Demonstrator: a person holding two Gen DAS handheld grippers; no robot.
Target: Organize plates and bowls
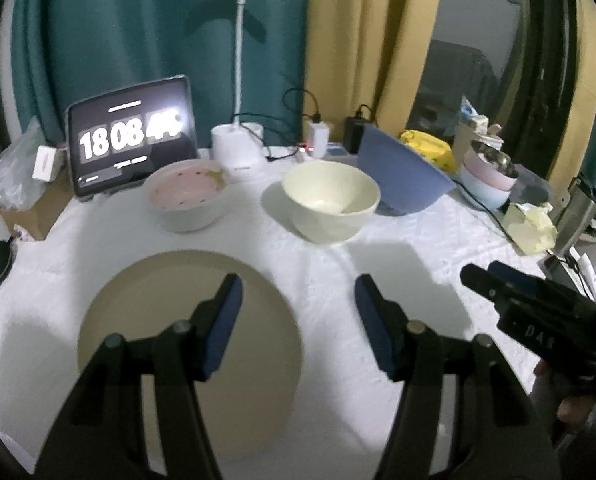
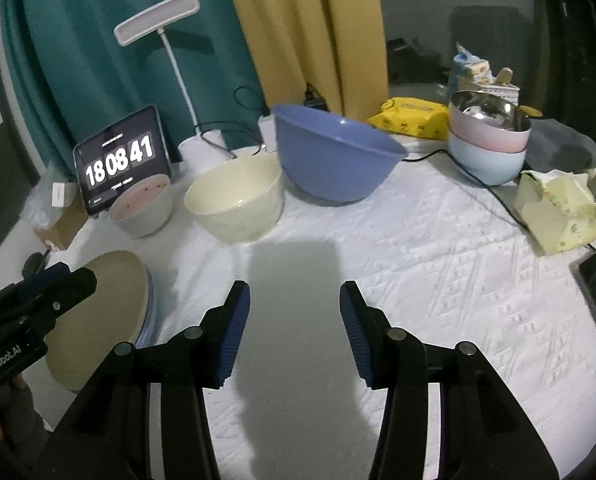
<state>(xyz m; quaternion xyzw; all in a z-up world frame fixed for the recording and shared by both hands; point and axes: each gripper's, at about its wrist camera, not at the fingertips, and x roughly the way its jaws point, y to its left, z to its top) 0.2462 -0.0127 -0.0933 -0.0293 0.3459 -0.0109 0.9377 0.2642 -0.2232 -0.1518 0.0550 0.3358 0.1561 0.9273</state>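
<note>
A beige plate (image 1: pixel 169 320) lies on the white cloth, topping a short stack whose bluish edge shows in the right wrist view (image 2: pixel 109 304). Behind it stand a pink-lined bowl (image 1: pixel 185 200) (image 2: pixel 141 208), a cream bowl (image 1: pixel 330 200) (image 2: pixel 233 200) and a tilted blue bowl (image 1: pixel 402 176) (image 2: pixel 334 156). My left gripper (image 1: pixel 298 292) hangs open above the plate's right edge, nothing between its fingers. My right gripper (image 2: pixel 295 296) is open over bare cloth, apart from every dish. Each gripper shows at the edge of the other's view (image 1: pixel 498 284) (image 2: pixel 49 288).
A tablet clock (image 1: pixel 131 140), a white desk lamp (image 1: pixel 237 148), chargers and cables line the back edge. Stacked pastel bowls holding a steel bowl (image 2: pixel 488 136), a yellow wipes pack (image 2: pixel 414 116) and a tissue pack (image 2: pixel 558 212) crowd the right side. A cardboard box (image 1: pixel 37 208) sits left.
</note>
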